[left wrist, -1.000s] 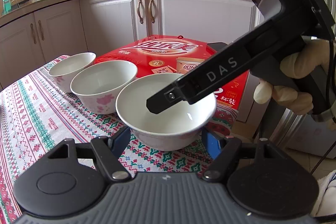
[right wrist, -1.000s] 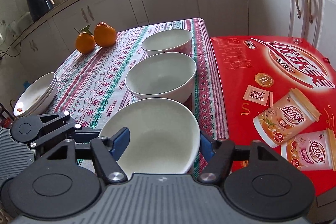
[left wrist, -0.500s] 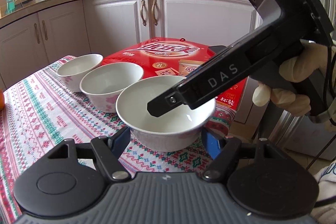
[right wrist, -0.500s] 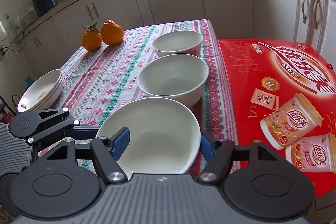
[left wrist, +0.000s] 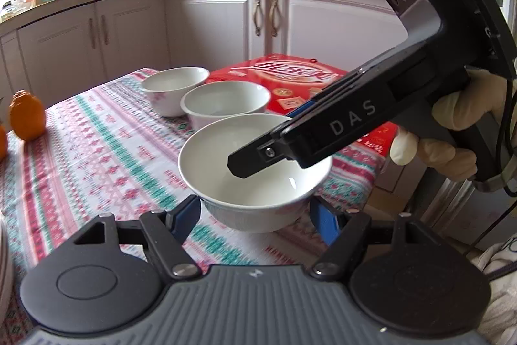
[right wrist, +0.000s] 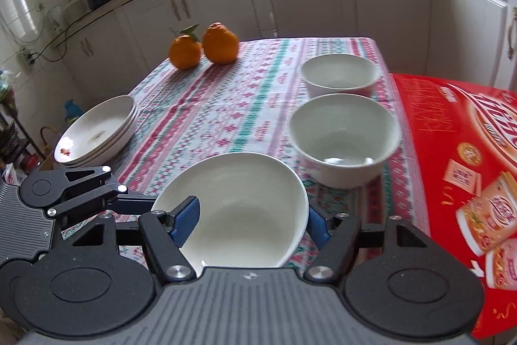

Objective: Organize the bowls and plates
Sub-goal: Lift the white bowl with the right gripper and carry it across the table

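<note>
left wrist view: our left gripper (left wrist: 255,212) stands with its fingers apart on either side of the nearest bowl (left wrist: 255,177), likely steadying it, while the right gripper (left wrist: 248,162) reaches over the rim, one finger inside. right wrist view: the right gripper (right wrist: 248,220) has one blue pad inside the bowl (right wrist: 239,209) and one outside, apparently pinching its wall to lift it toward the next bowl (right wrist: 342,139); whether it touches, we cannot tell.
</note>
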Available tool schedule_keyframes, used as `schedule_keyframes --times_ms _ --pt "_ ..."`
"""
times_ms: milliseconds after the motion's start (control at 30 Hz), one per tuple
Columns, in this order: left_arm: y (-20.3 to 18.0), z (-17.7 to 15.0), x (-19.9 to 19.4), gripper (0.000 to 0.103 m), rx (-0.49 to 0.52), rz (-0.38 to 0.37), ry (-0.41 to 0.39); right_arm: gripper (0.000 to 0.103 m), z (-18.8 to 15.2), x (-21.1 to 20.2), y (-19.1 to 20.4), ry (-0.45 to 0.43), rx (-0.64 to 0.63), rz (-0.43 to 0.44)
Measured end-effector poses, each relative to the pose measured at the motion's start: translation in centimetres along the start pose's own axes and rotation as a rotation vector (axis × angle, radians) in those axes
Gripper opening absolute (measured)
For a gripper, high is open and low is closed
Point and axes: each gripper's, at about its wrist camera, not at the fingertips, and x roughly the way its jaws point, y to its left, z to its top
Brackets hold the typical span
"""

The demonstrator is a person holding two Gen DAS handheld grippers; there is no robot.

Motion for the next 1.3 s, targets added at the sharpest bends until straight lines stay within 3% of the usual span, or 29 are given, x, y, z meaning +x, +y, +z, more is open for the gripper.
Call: schedule_keyframes --times_ms 800,1300 --pt "5.7 -3.2 -3.3 0.074 -0.102 0.122 0.01 0.075 2.7 5.7 6.7 0.046 -0.146 0.091" --pt "7.4 -3.4 -2.6 0.074 -0.136 0.147 0.018 0.075 3.7 8.1 7.2 0.065 -0.166 0.104"
